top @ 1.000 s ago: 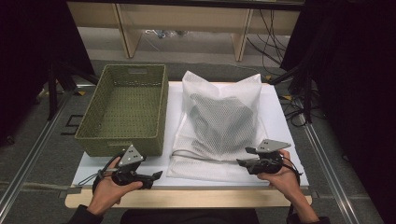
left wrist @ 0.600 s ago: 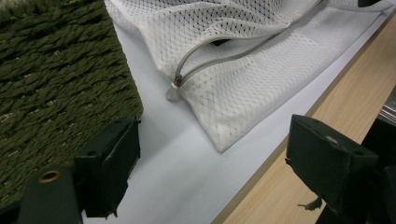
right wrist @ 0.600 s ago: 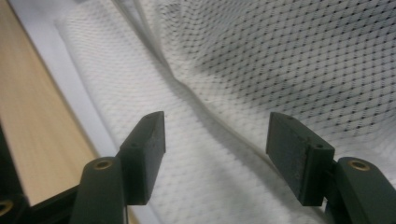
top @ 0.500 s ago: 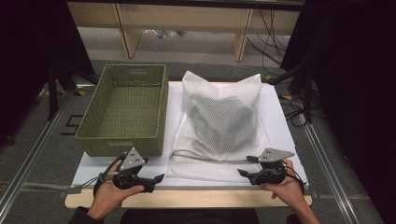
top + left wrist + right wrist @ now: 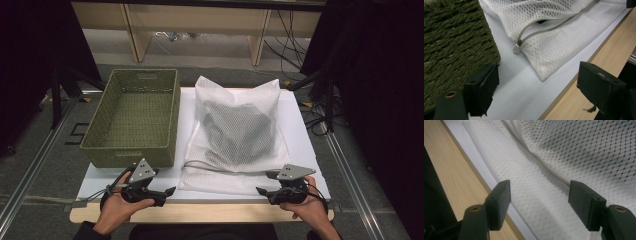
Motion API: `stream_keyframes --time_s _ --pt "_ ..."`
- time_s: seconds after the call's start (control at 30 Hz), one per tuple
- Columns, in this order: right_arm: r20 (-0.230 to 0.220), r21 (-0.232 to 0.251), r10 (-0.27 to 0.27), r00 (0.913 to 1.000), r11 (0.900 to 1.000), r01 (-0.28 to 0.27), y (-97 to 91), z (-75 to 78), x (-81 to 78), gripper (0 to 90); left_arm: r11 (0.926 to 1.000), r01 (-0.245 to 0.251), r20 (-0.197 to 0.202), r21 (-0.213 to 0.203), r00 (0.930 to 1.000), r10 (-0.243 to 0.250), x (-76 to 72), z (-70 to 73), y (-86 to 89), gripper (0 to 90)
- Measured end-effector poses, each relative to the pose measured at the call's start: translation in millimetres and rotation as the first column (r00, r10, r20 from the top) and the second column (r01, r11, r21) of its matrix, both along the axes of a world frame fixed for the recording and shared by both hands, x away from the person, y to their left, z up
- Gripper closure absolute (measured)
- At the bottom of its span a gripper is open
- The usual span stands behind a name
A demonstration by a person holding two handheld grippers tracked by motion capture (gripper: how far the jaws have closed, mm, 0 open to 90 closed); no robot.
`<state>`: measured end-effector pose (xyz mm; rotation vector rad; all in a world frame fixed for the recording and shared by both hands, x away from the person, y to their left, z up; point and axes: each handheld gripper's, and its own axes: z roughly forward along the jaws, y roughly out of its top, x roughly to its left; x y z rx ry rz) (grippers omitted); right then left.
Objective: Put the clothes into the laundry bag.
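Mesh laundry bag (image 5: 240, 135): white, dark garment inside, laid flat on the bench's white board (image 5: 300, 125), just beside a green wicker basket (image 5: 132, 115). Zipper pull (image 5: 517, 48) at its near left corner. Left gripper (image 5: 162, 192): jaws wide, nothing held. Right gripper (image 5: 265, 191): jaws just opened wide, nothing gripped, bag's near edge seen beyond them.

- High view: a fixed camera above the near edge of the counter (image 5: 200, 212) looks forward and down from some distance, taking in the whole top.
- Left gripper view: rides low, close to the surface, facing along its jaws toward the corner of the mesh bag (image 5: 554, 42) and the green basket (image 5: 454, 45).
- Right gripper view: very close, looking along its jaws across the same mesh bag (image 5: 564, 157); all three views share the bag's near edge.
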<state>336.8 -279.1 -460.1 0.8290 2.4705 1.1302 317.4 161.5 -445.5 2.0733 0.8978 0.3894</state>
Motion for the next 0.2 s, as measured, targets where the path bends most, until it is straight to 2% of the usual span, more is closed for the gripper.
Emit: stream_keyframes --time_s 0.03,0.07,0.2 --pt "0.0 -0.001 -0.001 1.0 1.0 0.001 -0.3 0.0 0.2 35.4 0.9999 0.009 -0.002 0.009 1.0 -0.009 0.2 0.2 0.5 17.3" --pt "-0.014 0.001 -0.021 0.9997 0.9998 0.021 0.0 0.3 -1.5 35.4 1.0 0.005 0.002 0.001 1.0 -0.005 0.9 -0.9 0.1 17.3" --pt "-0.007 -0.003 -0.017 0.9998 0.9999 0.017 -0.8 0.1 -0.7 35.3 1.0 -0.004 0.006 -0.003 1.0 0.004 2.6 -2.9 -0.7 17.5"
